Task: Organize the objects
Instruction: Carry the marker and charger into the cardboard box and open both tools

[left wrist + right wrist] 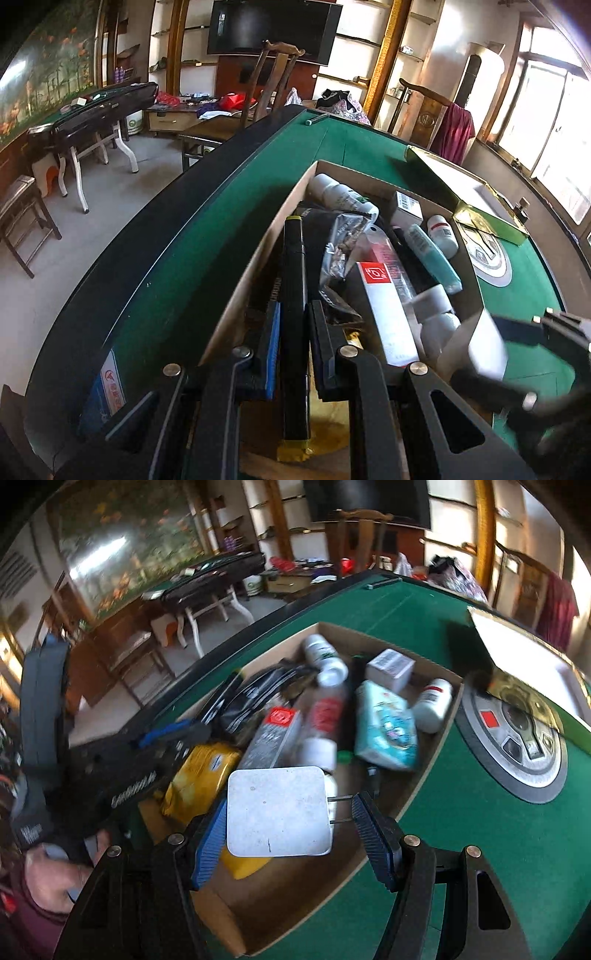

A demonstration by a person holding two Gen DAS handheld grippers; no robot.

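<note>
Over the green bench (229, 206), both grippers hang above an open cardboard box (373, 635) crowded with things. Left gripper (293, 332): its jaws are clamped on a black marker (294, 295) with a yellow end, held lengthwise above the box's left side. Right gripper (291, 808): its jaws grip a white plug adapter (279, 810) across its width, blue pad against one side, two metal prongs pointing at the other pad. Inside the box lie white bottles (432, 705), a teal packet (386, 725), a yellow packet (201, 779) and a red-and-white carton (275, 734)
</note>
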